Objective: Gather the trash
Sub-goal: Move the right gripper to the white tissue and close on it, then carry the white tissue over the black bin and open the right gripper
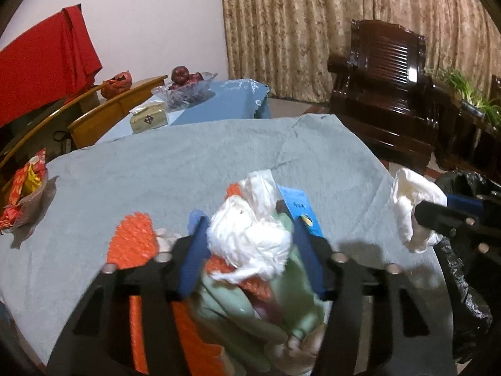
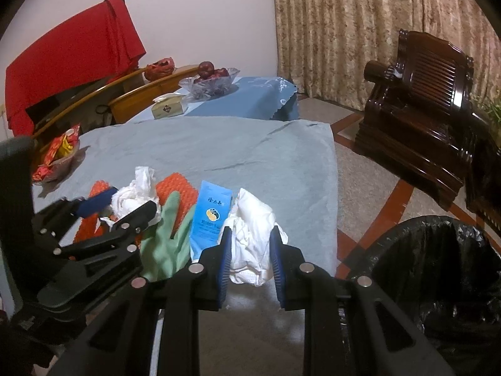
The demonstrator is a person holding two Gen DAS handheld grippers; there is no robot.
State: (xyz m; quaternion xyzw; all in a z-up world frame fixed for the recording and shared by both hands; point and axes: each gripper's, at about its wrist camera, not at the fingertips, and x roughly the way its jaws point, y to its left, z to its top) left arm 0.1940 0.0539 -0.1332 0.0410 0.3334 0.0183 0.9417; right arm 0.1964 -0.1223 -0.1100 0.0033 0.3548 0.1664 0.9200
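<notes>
The bench (image 2: 238, 153) is covered with a grey cloth and takes most of both views. Behind it stands a second bench with a blue cloth (image 2: 247, 100), which carries a glass fruit bowl (image 2: 210, 84) and a tissue box (image 2: 167, 108). On the floor at the right of the grey bench stands a bin with a black bag (image 2: 438, 269), its mouth open.

The trash lies in one heap near the front edge of the grey bench. In this heap are orange bubble wrap (image 1: 134, 241), a pale green bag (image 2: 169, 241), a blue packet (image 2: 210, 216) with printed letters, and a crumpled white tissue (image 1: 250, 235) on top.

The left hand-held gripper (image 1: 250, 244) is over the heap. The crumpled white tissue sits between its blue pads, and the pads appear to lie against it on both sides, but the picture is blurred there, so I cannot tell if they press it already.

The right hand-held gripper (image 2: 250, 250) is clenched on a second white tissue wad (image 2: 253, 235). This wad is at the front right edge of the bench, beside the blue packet and near the bin.

At the left edge of the bench sits a small clear bowl with red and yellow wrappers (image 2: 59, 156).
</notes>
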